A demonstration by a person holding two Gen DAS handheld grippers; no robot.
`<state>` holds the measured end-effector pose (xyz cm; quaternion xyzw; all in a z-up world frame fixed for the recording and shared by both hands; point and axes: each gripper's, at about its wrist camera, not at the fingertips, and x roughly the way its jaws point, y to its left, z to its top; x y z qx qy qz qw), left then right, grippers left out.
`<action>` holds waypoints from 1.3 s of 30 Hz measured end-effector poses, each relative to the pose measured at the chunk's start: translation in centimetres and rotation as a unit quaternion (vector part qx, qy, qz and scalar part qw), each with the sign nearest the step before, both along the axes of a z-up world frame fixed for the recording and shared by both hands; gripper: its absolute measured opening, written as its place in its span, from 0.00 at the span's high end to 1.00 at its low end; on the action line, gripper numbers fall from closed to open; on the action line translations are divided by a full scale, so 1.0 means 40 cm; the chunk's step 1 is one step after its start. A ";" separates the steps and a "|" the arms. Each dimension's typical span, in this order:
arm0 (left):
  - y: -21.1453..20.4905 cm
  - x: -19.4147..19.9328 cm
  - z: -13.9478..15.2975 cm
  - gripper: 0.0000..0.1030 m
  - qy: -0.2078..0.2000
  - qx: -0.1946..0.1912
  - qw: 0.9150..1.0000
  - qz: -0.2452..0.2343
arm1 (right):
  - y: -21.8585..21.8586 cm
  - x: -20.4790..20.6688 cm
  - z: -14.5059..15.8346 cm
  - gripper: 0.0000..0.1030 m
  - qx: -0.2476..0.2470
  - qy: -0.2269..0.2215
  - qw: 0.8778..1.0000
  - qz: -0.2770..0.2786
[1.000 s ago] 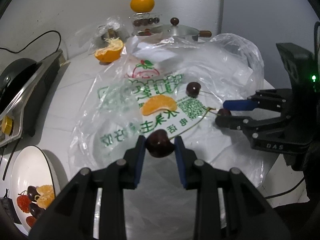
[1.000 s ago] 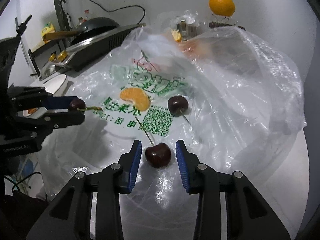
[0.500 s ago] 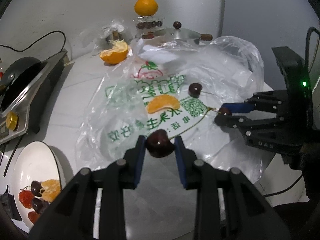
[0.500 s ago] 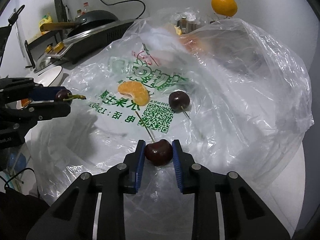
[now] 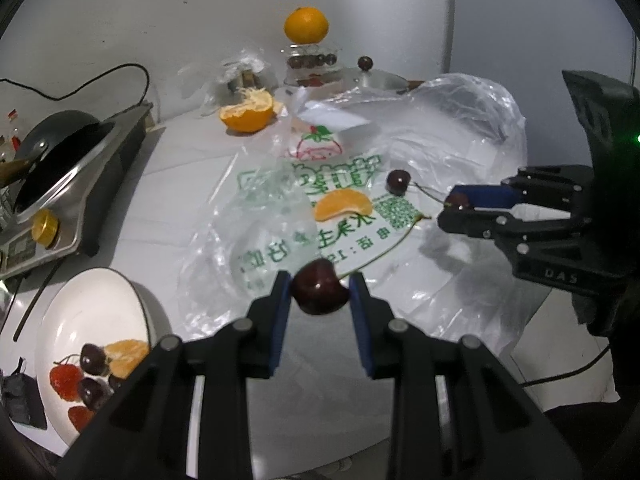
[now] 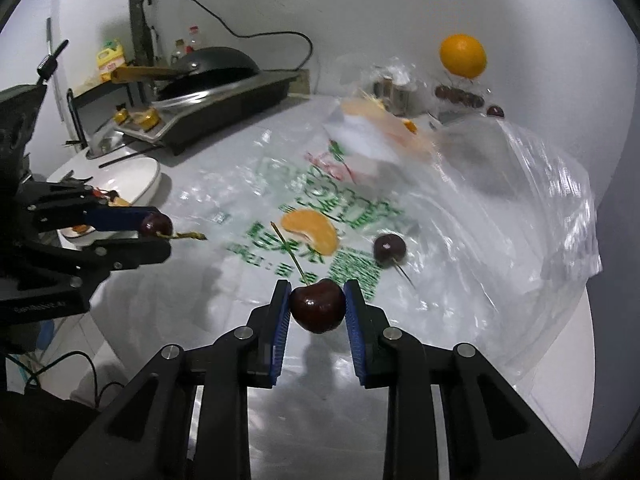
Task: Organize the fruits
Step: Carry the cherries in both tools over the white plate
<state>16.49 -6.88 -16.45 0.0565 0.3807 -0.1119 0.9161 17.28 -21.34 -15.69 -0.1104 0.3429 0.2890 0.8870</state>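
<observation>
My left gripper [image 5: 319, 294] is shut on a dark cherry [image 5: 319, 293] with its stem trailing right, held above the table's front. My right gripper [image 6: 317, 308] is shut on another dark cherry [image 6: 318, 310], lifted off the printed plastic bag [image 6: 340, 208]. On the bag lie an orange segment [image 5: 342, 209] and a third cherry [image 5: 397, 181]. A white bowl [image 5: 60, 320] at the lower left holds cherries, strawberries and an orange segment. In the left wrist view the right gripper [image 5: 456, 210] shows at the right; in the right wrist view the left gripper [image 6: 160, 236] shows at the left.
A black pan on an induction cooker [image 5: 60, 176] stands at the left. At the back are a peeled half orange [image 5: 247, 114], a whole orange [image 5: 306, 30] on a jar of cherries, and a lidded pot [image 5: 368, 76]. The crumpled bag [image 6: 532, 184] rises at the right.
The right gripper's jaws closed on the cherry that lay between them and lifted it off the bag. Both grippers rose and drew back; the bowl came further into the left wrist view.
</observation>
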 end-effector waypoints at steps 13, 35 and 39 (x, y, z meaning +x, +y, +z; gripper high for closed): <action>0.082 -0.068 0.017 0.71 -0.014 -0.009 1.000 0.020 | 0.090 -0.052 0.030 0.72 0.000 -0.013 1.000 0.027; 0.234 -0.163 0.036 0.71 -0.043 -0.034 0.997 0.060 | 0.261 -0.127 0.082 0.72 -0.015 -0.038 0.996 0.075; 0.277 -0.179 0.037 0.71 -0.048 -0.039 0.995 0.072 | 0.299 -0.137 0.086 0.72 -0.020 -0.041 0.995 0.084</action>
